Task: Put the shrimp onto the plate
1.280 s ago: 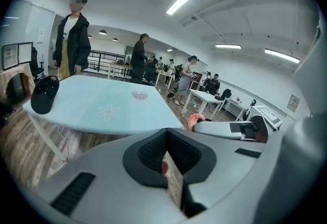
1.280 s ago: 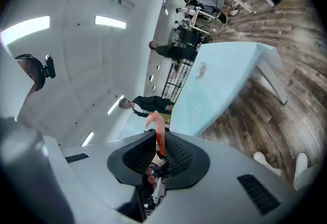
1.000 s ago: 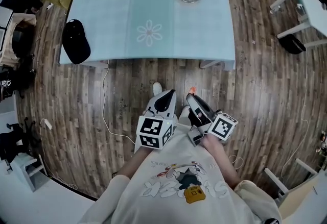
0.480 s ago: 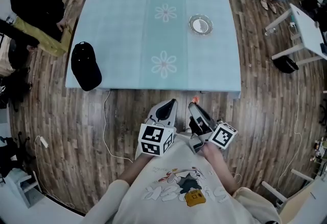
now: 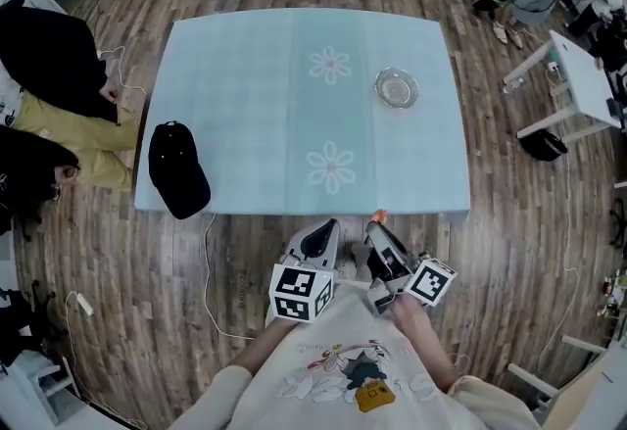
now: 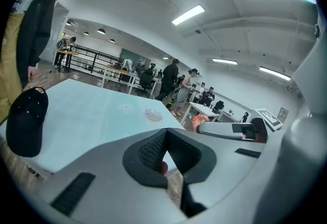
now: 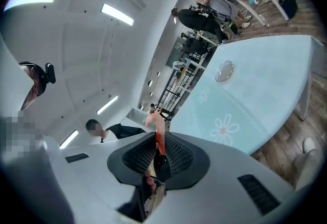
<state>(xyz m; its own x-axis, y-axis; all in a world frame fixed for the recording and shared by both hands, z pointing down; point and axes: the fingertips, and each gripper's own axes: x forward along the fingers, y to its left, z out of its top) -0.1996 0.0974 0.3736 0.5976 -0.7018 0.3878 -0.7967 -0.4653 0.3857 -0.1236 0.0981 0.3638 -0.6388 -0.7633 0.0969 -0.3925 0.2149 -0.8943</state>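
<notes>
A small glass plate (image 5: pixel 396 87) sits on the far right part of the light blue table (image 5: pixel 235 124). Both grippers are held close to the person's chest, short of the table's near edge. My right gripper (image 5: pixel 378 226) is shut on an orange shrimp (image 5: pixel 379 215), whose tail sticks up between the jaws (image 7: pixel 157 131). Past the shrimp in that view lies the plate (image 7: pixel 224 72). My left gripper (image 5: pixel 322 229) is shut with nothing in it (image 6: pixel 164 142). The left gripper view shows the plate (image 6: pixel 153 114) far off and the shrimp (image 6: pixel 200 121) to the right.
A black cap (image 5: pixel 178 168) lies on the table's near left corner, and shows in the left gripper view (image 6: pixel 25 121). A person in yellow trousers (image 5: pixel 73 119) stands by the left edge. A white desk (image 5: pixel 583 75) stands right. A cable (image 5: pixel 208 271) trails on the wooden floor.
The table has slid down and nearer in the head view, with the plate now lower in frame. Both grippers stay by the chest, the right one still holding the shrimp.
</notes>
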